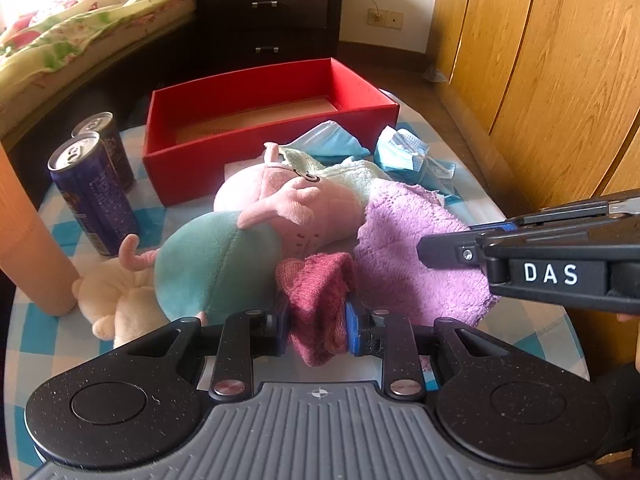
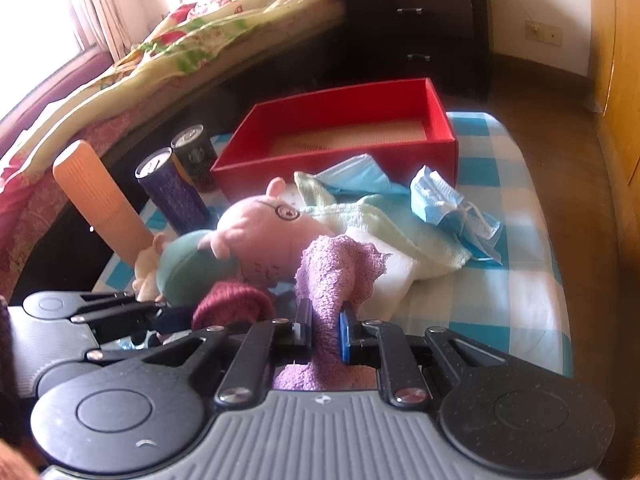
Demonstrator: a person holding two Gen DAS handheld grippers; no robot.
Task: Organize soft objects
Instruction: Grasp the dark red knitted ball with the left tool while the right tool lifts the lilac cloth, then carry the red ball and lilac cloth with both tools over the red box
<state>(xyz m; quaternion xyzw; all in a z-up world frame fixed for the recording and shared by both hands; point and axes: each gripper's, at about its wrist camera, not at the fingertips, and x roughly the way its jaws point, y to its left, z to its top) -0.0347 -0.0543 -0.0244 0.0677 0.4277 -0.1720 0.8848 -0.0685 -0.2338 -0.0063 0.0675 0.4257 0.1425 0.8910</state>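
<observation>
My left gripper [image 1: 318, 330] is shut on a dark red knit cloth [image 1: 316, 300] at the near edge of the pile. My right gripper [image 2: 326, 336] is shut on a purple fluffy cloth [image 2: 332, 276], bunched up between its jaws; the same cloth shows in the left wrist view [image 1: 412, 248]. A pink pig plush with a teal body [image 1: 256, 224] lies on the table, with a pale green towel [image 2: 384, 228] and blue face masks [image 2: 452, 204] behind it. An open red box [image 1: 256, 104] stands at the back with nothing soft inside. A cream plush [image 1: 116, 300] lies at the left.
Two drink cans [image 1: 96, 184] and an orange cylinder [image 1: 28, 240] stand at the table's left. The table has a blue-checked cloth [image 2: 516, 280]. A bed [image 1: 72, 28], a dark dresser [image 1: 272, 12] and a wooden wardrobe [image 1: 540, 60] surround it.
</observation>
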